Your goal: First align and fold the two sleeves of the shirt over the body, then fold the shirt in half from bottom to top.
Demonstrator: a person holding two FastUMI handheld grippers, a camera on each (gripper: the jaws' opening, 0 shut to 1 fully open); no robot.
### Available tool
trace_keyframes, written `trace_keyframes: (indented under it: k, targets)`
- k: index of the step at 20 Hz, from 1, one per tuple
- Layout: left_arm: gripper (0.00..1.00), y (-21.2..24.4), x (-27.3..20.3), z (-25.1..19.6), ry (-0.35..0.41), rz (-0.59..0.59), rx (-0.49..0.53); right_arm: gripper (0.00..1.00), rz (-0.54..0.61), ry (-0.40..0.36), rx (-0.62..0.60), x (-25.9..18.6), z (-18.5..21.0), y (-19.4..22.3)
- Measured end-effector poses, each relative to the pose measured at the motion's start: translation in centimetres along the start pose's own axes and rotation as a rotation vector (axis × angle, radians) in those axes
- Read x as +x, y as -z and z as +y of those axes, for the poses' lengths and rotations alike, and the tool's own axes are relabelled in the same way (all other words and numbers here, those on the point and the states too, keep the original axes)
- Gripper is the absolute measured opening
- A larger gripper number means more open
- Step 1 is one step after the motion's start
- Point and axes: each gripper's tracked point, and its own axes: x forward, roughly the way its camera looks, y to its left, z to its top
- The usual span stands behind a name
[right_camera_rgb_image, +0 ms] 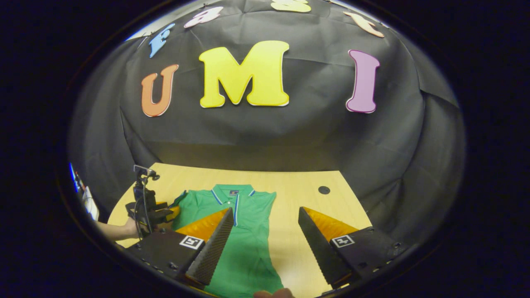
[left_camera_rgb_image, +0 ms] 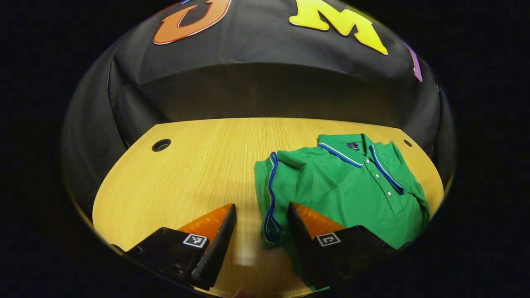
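I have the green polo shirt (left_camera_rgb_image: 352, 186) lying face up on the wooden table (left_camera_rgb_image: 198, 165), collar (left_camera_rgb_image: 343, 151) toward the black cloth wall, buttons showing. In the left gripper view one sleeve (left_camera_rgb_image: 271, 198) is turned in over the body, its blue-trimmed cuff running down the shirt's side edge; the far side by the placket looks tucked in too, though the fold there is too bunched for me to be sure. In the right gripper view the shirt reads as a narrow strip with straight sides, which fits sleeves lying folded over the body. The hem end sits nearest me and is not doubled up toward the collar, so I judge the bottom-to-top half fold is what remains.

My left gripper (left_camera_rgb_image: 261, 225) is spread wide, holding nothing, its gap sitting over the cuffed side edge of the shirt. My right gripper (right_camera_rgb_image: 265, 231) is likewise spread and empty, hovering above the shirt's other long edge.

Beside the shirt there is broad bare tabletop on the side toward the cable hole (left_camera_rgb_image: 161, 145); beyond the collar the table ends soon at the wall.
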Motion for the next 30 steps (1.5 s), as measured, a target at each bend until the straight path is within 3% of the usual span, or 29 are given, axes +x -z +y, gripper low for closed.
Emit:
trace_keyframes:
  k: [3, 4, 6, 7, 8, 10, 12, 13, 14, 19, 23, 24, 30]
  targets:
    - [0.68, -0.6, -0.1, 0.0, 0.008, -0.021, -0.002, 0.96, 0.015, -0.001, 0.024, 0.3, 0.2, 0.4]
    - [0.46, -0.4, 0.3, 0.0, 0.008, -0.016, -0.005, 0.96, 0.016, -0.004, 0.030, 0.4, 0.5, 0.5]
    - [0.29, -0.4, 0.3, 0.4, -0.004, -0.011, 0.002, 0.96, 0.028, -0.016, 0.047, 0.5, 0.7, 0.8]
    - [0.26, -0.3, 0.4, 0.5, -0.003, -0.003, 0.001, 0.96, 0.034, -0.017, 0.058, 0.5, 0.7, 1.0]
    - [0.13, -0.3, 0.3, 0.5, 0.002, -0.002, -0.003, 0.96, 0.040, -0.016, 0.070, 0.5, 0.6, 1.1]
    - [0.07, -0.4, 0.2, 0.5, 0.016, 0.002, -0.017, 0.96, 0.047, -0.012, 0.085, 0.6, 0.5, 1.4]
    - [0.05, -1.1, -0.3, 0.7, 0.019, -0.015, -0.032, 0.96, 0.045, -0.010, 0.086, 0.3, 0.4, 1.5]
    - [0.10, -1.6, -0.7, 0.7, 0.017, -0.030, -0.033, 0.96, 0.044, -0.013, 0.085, 0.1, 0.5, 1.5]
    - [0.04, -2.3, -1.2, 0.6, 0.018, -0.047, -0.032, 0.93, 0.044, -0.015, 0.086, 0.1, 0.6, 1.5]
    - [0.04, -4.8, -3.1, -1.2, 0.041, -0.078, -0.074, 0.96, 0.050, -0.039, 0.106, -0.8, 1.6, 1.6]
    - [0.04, -6.1, -3.6, -5.0, 0.067, -0.071, -0.116, 0.93, 0.030, -0.028, 0.118, -2.2, 0.6, 1.5]
    - [0.05, -6.4, -3.6, -6.3, 0.079, -0.070, -0.113, 0.96, 0.023, -0.016, 0.120, -2.6, -0.1, 1.5]
    - [0.05, -7.1, -2.2, -14.1, 0.131, -0.037, -0.049, 0.96, 0.022, 0.062, 0.184, -4.9, -4.8, 2.9]
